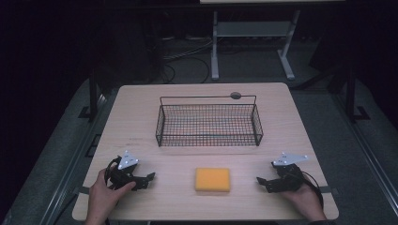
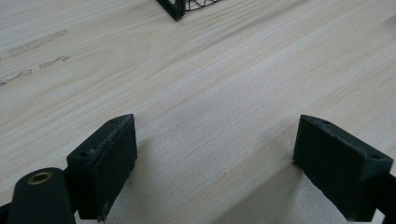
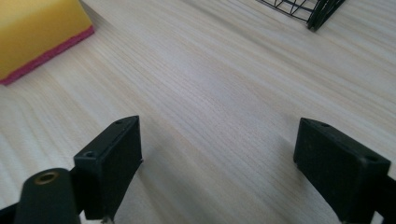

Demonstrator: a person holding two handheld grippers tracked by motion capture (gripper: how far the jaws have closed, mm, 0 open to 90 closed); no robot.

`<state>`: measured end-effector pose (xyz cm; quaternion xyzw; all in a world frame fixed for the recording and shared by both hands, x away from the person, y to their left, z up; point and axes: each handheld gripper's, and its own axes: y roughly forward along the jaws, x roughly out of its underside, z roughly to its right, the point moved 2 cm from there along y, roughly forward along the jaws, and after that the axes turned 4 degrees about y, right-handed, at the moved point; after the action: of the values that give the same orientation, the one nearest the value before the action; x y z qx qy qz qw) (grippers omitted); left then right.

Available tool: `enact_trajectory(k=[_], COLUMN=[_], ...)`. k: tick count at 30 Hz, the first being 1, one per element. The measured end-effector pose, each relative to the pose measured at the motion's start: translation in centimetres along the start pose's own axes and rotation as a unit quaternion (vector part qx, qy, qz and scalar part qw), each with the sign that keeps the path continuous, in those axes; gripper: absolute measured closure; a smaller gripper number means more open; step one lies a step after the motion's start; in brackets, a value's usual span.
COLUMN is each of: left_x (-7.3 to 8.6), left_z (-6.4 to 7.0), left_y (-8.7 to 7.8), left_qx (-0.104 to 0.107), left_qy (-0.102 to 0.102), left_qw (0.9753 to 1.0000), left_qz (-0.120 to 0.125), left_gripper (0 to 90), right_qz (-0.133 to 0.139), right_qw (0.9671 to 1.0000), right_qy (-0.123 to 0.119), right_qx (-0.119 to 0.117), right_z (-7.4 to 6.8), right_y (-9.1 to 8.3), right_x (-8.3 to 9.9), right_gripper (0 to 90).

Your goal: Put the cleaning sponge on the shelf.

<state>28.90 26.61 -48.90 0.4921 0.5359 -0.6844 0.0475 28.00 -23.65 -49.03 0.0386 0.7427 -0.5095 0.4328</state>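
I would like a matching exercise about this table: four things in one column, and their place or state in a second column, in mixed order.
Things:
1. sponge
2. wire basket
3. left tool
4. right tool

Places or states:
a. empty, at the far middle of the table
b. open, near the right edge
c. yellow, lying flat between both tools
d. open, near the left edge

Pairs: 1-c, 2-a, 3-d, 4-b
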Motion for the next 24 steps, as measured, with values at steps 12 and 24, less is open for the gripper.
enact_trajectory(k=[12, 24], left_x=[0.0, 0.0], left_z=[0.0, 0.0], left_y=[0.0, 0.0], left_qx=[0.0, 0.0], left_qy=[0.0, 0.0], left_qw=[1.0, 1.0], left_qz=[0.0, 0.0], left_gripper=[12.6, 12.6], right_qz=[0.027, 0.041], right_qw=[0.9977, 0.9926], right_qy=[-0.006, -0.03], right_qx=[-0.062, -0.11], right_z=[-1.2, -2.9], right_y=[-2.1, -2.6], right_x=[-1.6, -2.7], right_gripper=[53.1, 86.8])
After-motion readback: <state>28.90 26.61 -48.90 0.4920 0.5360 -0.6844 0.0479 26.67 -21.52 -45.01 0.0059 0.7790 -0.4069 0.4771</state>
